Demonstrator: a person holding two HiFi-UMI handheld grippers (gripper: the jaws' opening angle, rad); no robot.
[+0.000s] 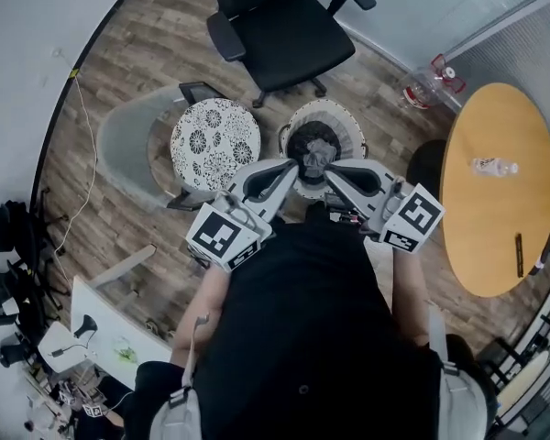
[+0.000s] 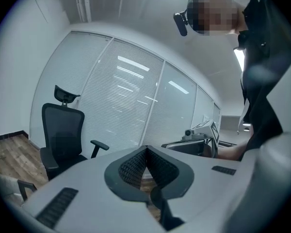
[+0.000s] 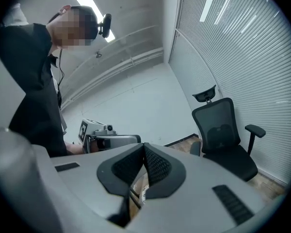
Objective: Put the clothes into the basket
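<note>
**Head view:** set on the person (image 1: 312, 337), well above and behind both grippers, faced steeply down. The left gripper (image 1: 291, 170) and right gripper (image 1: 334, 172) are seen from above, with the floor (image 1: 128, 71) far beyond them.

**Left gripper view:** set close behind that gripper's jaws, faced along them about level. The blinds (image 2: 126, 91) are met beyond the tips.

**Right gripper view:** set likewise. A wall (image 3: 131, 101) is met beyond the tips.

**Shared:** the chair (image 1: 275, 26) is taken in by all three views. In each gripper view the other gripper and the person are caught beside the jaws.
</note>
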